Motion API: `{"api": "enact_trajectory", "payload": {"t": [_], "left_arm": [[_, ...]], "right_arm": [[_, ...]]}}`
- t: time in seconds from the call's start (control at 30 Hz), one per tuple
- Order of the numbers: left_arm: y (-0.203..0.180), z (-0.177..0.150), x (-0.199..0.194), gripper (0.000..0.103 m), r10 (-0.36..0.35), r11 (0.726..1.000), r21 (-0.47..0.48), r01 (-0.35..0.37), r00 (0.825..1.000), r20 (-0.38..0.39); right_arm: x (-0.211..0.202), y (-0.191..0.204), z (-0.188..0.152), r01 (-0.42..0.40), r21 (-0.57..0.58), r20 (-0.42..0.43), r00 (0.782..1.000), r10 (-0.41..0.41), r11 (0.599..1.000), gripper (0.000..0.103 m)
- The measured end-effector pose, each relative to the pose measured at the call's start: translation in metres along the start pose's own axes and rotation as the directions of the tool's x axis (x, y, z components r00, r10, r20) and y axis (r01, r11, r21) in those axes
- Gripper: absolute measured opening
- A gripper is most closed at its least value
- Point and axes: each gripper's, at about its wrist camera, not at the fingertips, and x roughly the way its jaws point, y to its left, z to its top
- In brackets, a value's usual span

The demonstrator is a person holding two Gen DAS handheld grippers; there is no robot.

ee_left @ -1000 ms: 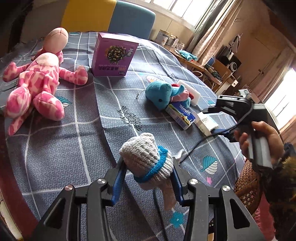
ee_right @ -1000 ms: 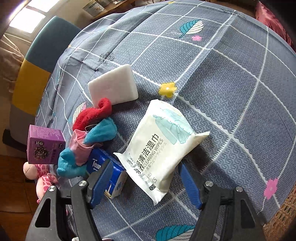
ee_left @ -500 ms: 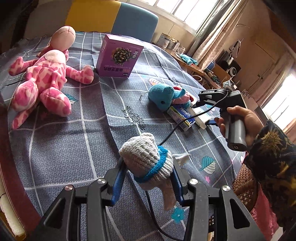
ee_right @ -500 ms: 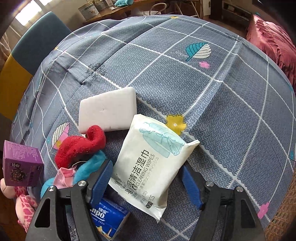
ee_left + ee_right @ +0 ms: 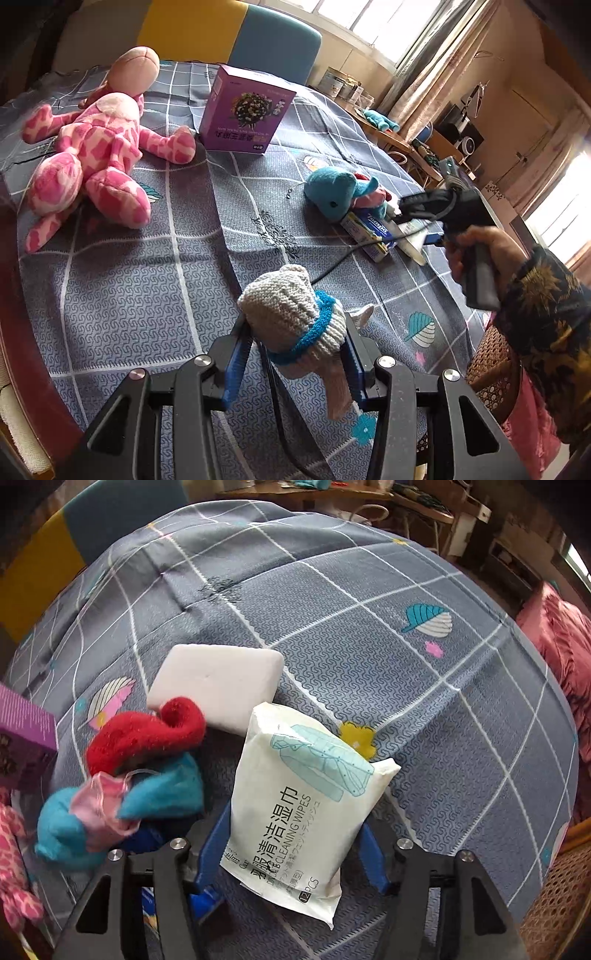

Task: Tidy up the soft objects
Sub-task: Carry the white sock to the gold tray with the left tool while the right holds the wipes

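My left gripper (image 5: 295, 354) is shut on a grey knitted hat with a blue band (image 5: 288, 314), held above the tablecloth. My right gripper (image 5: 291, 842) points steeply down over a white pack of cleaning wipes (image 5: 303, 805). Its jaws are closing, and both blue pads meet the pack's long edges. Just left of the pack lies a heap of soft things: a blue plush (image 5: 162, 794), a pink piece (image 5: 96, 805) and a red sock (image 5: 144, 734). A white sponge (image 5: 218, 683) lies behind the pack. In the left wrist view, a hand (image 5: 480, 251) holds the right gripper beside the blue plush (image 5: 332, 195).
A pink patterned doll (image 5: 92, 147) lies at the far left of the table, with a purple box (image 5: 247, 110) standing beside it. A blue tissue pack (image 5: 369, 232) lies under the plush. A black cable (image 5: 332, 266) trails across the cloth. Chairs stand behind the table.
The right gripper has rolled and shifted over the wipes pack, and its jaws have narrowed onto it. The left gripper has kept still with the knitted hat.
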Motion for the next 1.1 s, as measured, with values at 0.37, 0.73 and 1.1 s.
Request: {"api": "enact_trajectory", "payload": {"t": [0.37, 0.73, 1.1], "left_arm": [[0.013, 0.004, -0.018, 0.046, 0.004, 0.999, -0.049, -0.002, 0.999, 0.044], [0.016, 0.007, -0.067, 0.046, -0.019, 0.996, -0.082, 0.030, 0.991, 0.132], [0.036, 0.004, -0.091, 0.046, 0.147, 0.983, -0.132, -0.126, 0.976, 0.161]], "right_arm": [[-0.038, 0.041, -0.066, -0.055, -0.412, -0.034, 0.998, 0.045, 0.910, 0.062], [-0.009, 0.028, -0.071, -0.115, -0.332, -0.079, 0.992, 0.094, 0.936, 0.062], [-0.008, 0.020, -0.067, -0.119, -0.314, -0.066, 0.992, 0.103, 0.942, 0.062]]}}
